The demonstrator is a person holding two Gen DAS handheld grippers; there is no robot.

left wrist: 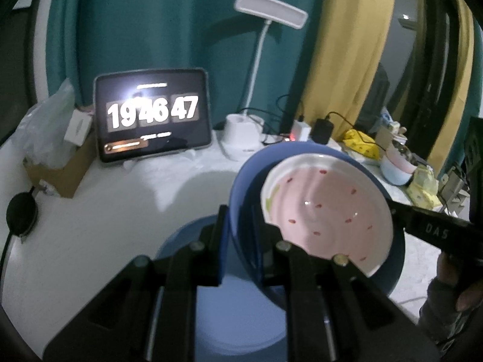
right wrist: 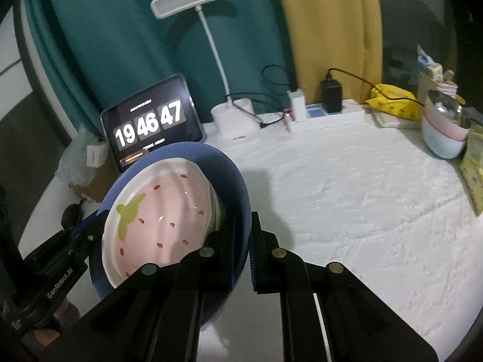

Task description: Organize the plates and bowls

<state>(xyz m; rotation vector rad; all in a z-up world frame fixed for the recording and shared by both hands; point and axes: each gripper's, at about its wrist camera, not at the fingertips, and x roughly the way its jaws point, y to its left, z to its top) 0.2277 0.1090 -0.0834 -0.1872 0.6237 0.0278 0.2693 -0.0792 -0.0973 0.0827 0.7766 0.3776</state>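
- You are in the carry step: the blue bowl (left wrist: 241, 187) is up in the air over the white table (right wrist: 362, 196), tilted, with the pink strawberry plate (left wrist: 326, 208) sitting inside it.
- Below the bowl, in the left view, a blue plate (left wrist: 235, 316) lies on the table. I think that is where the bowl should go.
- Next, I think you must level the bowl so the plate does not slide out, then lower both sides together.
- Your left gripper (left wrist: 238, 235) points down at a slant. Its jaws are squeezed tight on the bowl's left rim.
- Your right gripper (right wrist: 241, 241) slants down too. Its jaws pinch the bowl's right rim.
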